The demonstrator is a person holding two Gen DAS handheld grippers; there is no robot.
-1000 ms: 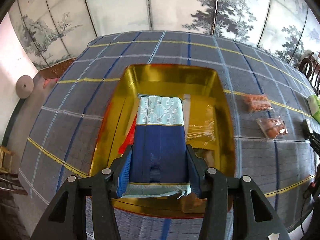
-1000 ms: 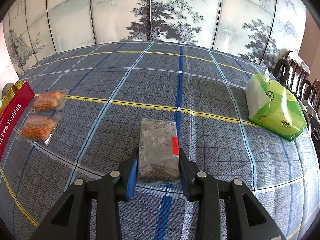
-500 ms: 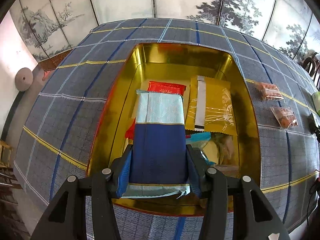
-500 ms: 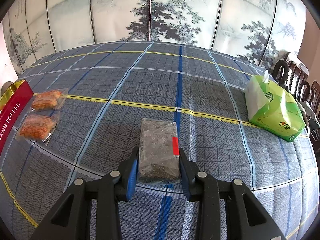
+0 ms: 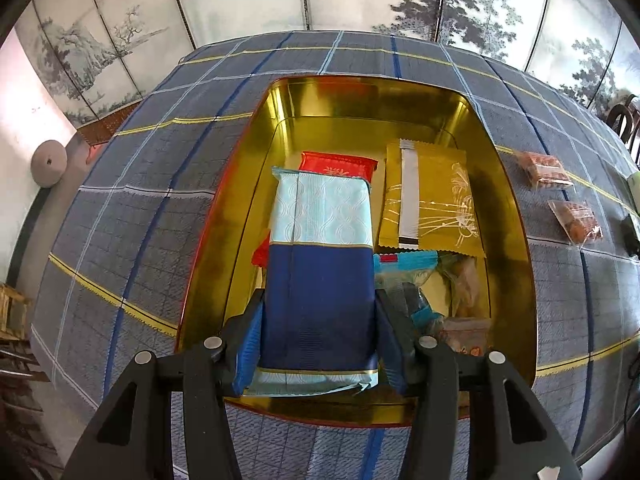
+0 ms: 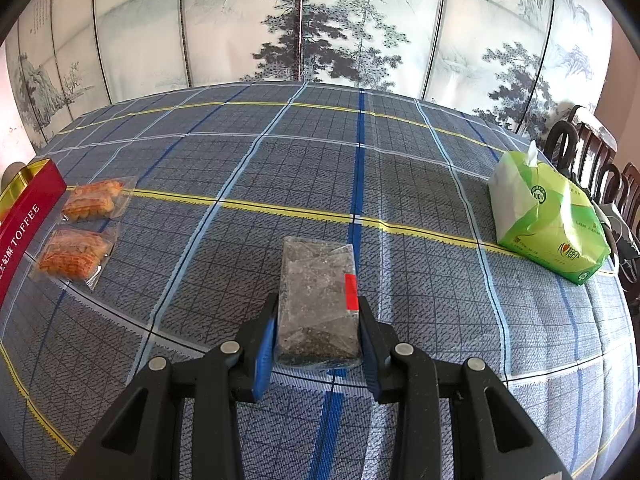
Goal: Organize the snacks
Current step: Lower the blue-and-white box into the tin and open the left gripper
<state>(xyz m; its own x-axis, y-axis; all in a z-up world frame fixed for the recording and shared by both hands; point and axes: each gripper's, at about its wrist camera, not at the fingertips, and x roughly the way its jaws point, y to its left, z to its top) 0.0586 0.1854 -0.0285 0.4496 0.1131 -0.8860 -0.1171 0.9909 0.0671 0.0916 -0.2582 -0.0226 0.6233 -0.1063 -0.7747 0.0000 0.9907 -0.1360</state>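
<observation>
My left gripper [image 5: 318,340] is shut on a blue and pale-blue snack packet [image 5: 320,264], held over the open gold tin [image 5: 224,240]. In the tin lie a red packet [image 5: 338,164], a gold packet [image 5: 430,200] and several clear-wrapped snacks [image 5: 452,280]. My right gripper [image 6: 316,332] is shut on a clear packet of dark grey snack with a red tag [image 6: 316,296], just above the checked tablecloth. Two orange snack packets [image 6: 76,256] [image 6: 96,200] lie on the cloth beside the tin's red TOFFEE side [image 6: 24,224].
A green tissue pack [image 6: 548,216] sits at the right of the table. Dark chairs [image 6: 596,160] stand beyond it. A painted folding screen [image 6: 320,20] backs the table. The two orange packets also show right of the tin in the left wrist view [image 5: 544,170] [image 5: 576,222].
My left gripper has come forward and down over the tin with the blue packet, so the tin's contents show more fully. My right gripper has barely moved.
</observation>
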